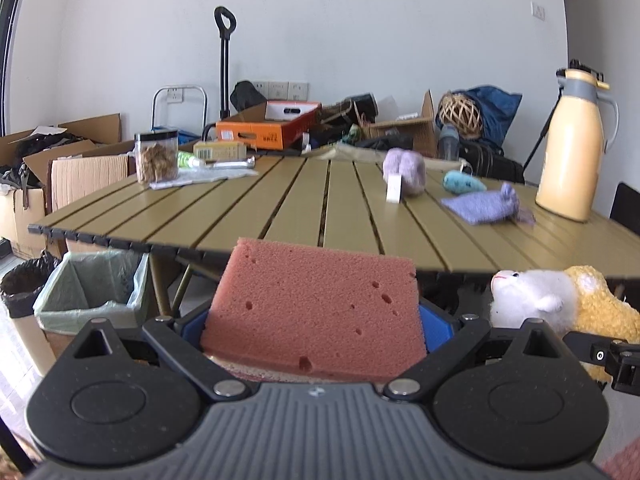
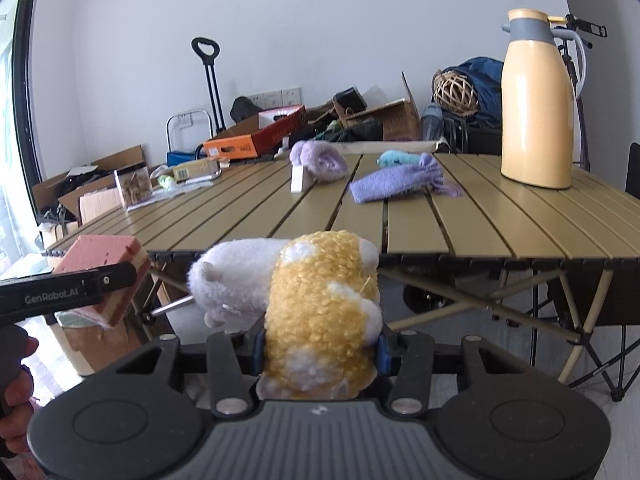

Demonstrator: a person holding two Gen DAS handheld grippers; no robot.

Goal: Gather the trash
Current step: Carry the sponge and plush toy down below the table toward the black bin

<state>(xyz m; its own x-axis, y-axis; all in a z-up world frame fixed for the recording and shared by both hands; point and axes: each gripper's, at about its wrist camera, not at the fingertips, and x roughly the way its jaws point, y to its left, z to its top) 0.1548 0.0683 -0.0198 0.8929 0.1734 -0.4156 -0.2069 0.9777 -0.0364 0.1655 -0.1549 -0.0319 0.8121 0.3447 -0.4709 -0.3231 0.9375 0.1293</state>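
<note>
My left gripper (image 1: 316, 320) is shut on a pink sponge (image 1: 314, 312) that fills the space between its blue pads, in front of the table's near edge. In the right wrist view that sponge (image 2: 100, 264) hangs at the left, clamped by the left gripper's black finger (image 2: 80, 284). My right gripper (image 2: 320, 350) is shut on a yellow and white plush toy (image 2: 316, 300), whose white head points left. The same plush toy (image 1: 560, 300) shows at the right of the left wrist view. A bin lined with a pale green bag (image 1: 92, 292) stands on the floor at lower left.
The olive slatted table (image 1: 280, 208) carries a jar of snacks (image 1: 156, 156), a small box (image 1: 219, 150), purple plush pieces (image 1: 404, 170), a purple pouch (image 1: 484, 206), a teal toy (image 1: 462, 182) and a yellow thermos (image 1: 572, 148). A black-bagged bin (image 1: 22, 284) and cardboard boxes (image 1: 80, 168) stand left. A person's hand (image 2: 16, 400) is at the lower left.
</note>
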